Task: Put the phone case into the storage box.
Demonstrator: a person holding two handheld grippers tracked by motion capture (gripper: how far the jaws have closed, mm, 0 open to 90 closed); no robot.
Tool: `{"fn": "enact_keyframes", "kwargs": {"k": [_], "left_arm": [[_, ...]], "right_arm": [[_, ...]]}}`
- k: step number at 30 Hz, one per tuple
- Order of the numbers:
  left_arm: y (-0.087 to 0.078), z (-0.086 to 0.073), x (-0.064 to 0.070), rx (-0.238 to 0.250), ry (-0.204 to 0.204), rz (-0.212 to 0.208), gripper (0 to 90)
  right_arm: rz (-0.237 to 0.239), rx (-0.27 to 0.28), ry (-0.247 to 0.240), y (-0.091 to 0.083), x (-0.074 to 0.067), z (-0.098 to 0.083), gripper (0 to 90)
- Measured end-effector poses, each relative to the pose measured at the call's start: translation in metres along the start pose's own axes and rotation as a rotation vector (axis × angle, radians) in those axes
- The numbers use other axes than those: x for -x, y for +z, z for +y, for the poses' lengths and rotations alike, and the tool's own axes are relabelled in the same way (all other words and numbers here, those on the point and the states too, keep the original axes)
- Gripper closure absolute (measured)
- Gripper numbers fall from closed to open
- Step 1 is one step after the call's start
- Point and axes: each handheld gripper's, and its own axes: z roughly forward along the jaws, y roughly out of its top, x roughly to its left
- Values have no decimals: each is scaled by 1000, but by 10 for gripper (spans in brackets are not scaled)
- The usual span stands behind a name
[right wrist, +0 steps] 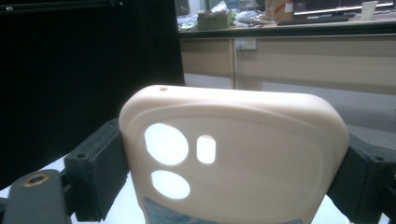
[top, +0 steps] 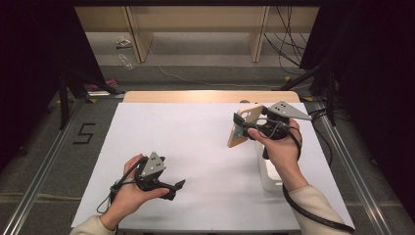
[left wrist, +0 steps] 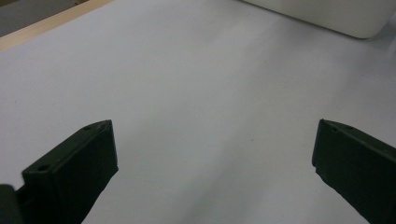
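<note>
A peach-coloured phone case [top: 243, 126] hangs above the right half of the white table, held upright and tilted. My right gripper [top: 241, 125] is shut on it, its jaws pressing the case's two long sides. In the right gripper view the case [right wrist: 233, 158] looms close, its camera cut-outs facing me, between the black pads [right wrist: 95, 175]. My left gripper [top: 177, 188] rests low near the table's front left, open, with nothing between its jaws. In the left gripper view its fingertips [left wrist: 74, 168] stand wide apart over bare white surface.
A white box-like stand [top: 268, 174] sits on the table under my right forearm; its edge [left wrist: 327, 14] appears at the top of the left gripper view. The white sheet [top: 186, 147] covers the table, with a wooden strip [top: 210, 96] at the far edge. Desks stand beyond.
</note>
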Motion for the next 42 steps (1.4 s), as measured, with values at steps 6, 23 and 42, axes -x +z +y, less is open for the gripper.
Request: {"fn": "enact_keyframes", "kwargs": {"k": [6,23,42], "left_arm": [[0,0,0,1,-2,0,0],[0,0,0,1,-5,1,0],[0,0,0,3,-6,0,0]], "right_arm": [[-7,-1,3,-1,2,0,128],[-35,10,16,-5,11,3,128],[-70,26,28,-12,22,7,128]]}}
